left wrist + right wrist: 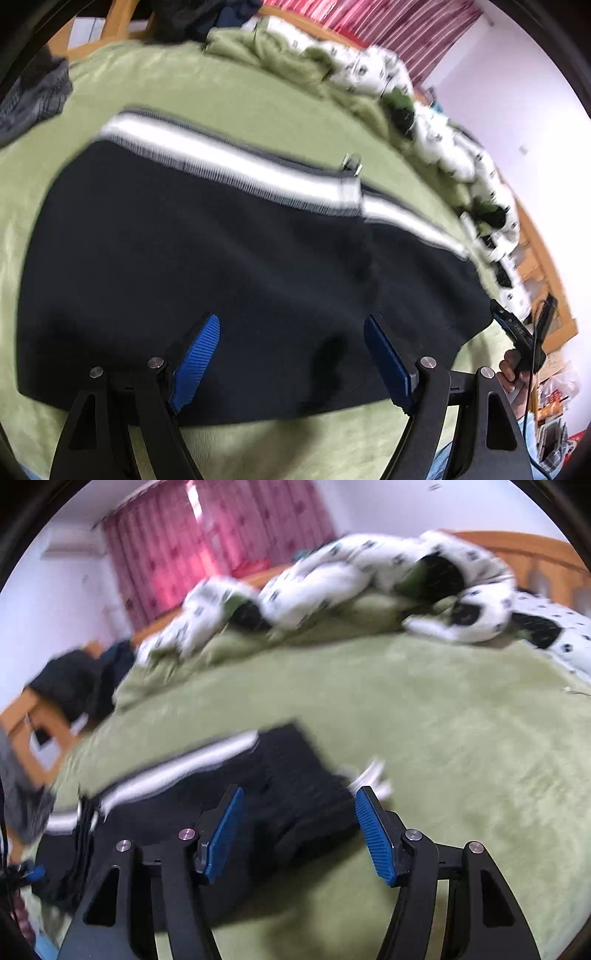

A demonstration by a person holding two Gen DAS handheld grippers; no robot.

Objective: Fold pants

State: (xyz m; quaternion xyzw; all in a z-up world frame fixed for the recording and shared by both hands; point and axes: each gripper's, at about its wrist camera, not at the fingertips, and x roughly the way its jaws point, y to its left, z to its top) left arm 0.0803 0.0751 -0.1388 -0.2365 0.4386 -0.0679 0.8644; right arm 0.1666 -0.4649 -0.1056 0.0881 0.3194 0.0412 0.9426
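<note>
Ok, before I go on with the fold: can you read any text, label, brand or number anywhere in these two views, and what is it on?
No text can be read in either view.
Pants: white side stripe only, no visible label or brand.
White quilt: small dark printed marks, too blurred to tell whether they are letters.
Packages at the right edge of the left wrist view: colored print, too small and blurred to read.
Both hand-held grippers: no markings visible on the blue pads.
</note>
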